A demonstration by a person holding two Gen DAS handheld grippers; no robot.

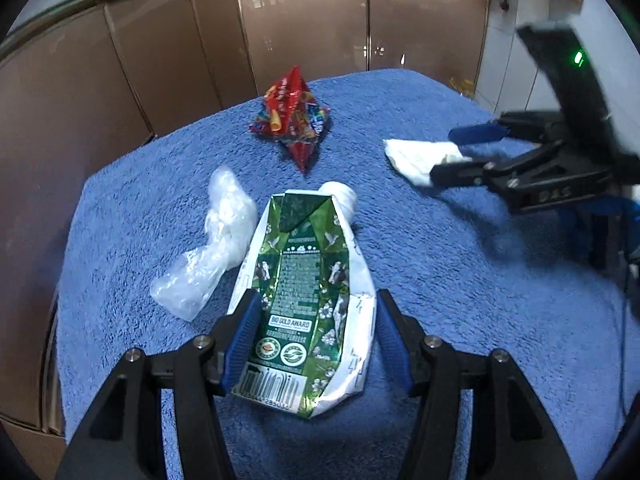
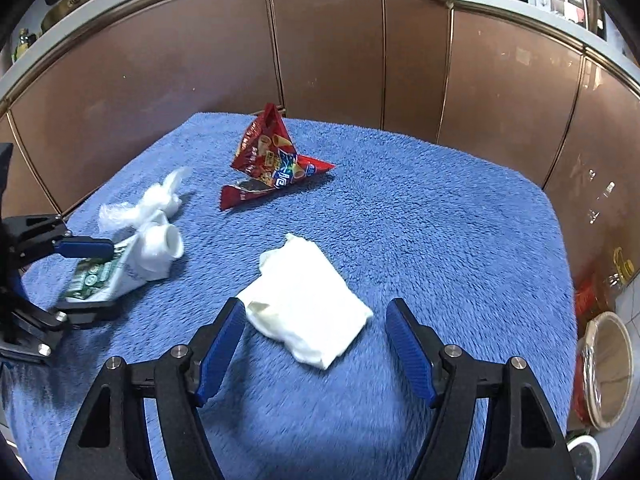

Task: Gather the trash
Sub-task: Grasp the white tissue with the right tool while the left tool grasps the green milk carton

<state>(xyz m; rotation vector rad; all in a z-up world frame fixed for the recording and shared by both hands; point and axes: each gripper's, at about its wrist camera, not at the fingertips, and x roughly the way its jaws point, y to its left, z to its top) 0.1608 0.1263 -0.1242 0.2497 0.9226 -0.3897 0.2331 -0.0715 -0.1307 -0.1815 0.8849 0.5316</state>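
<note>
Both grippers hang over the blue towel [image 2: 440, 220] with jaws spread. Left gripper [image 1: 316, 344] straddles the flattened green milk carton [image 1: 304, 300] — one pad touches the carton's edge, the other stands clear. Right gripper [image 2: 316, 344] frames the white tissue wad [image 2: 308, 304], its pads apart from it. Seen from the left wrist, the red snack wrapper [image 1: 294, 116] lies at twelve o'clock from the carton, the crumpled clear plastic bag [image 1: 212, 248] at ten — just beside it.

One carton [image 1: 304, 300], one wrapper [image 1: 294, 118], one bag [image 1: 212, 244], one tissue [image 2: 306, 306].
</note>
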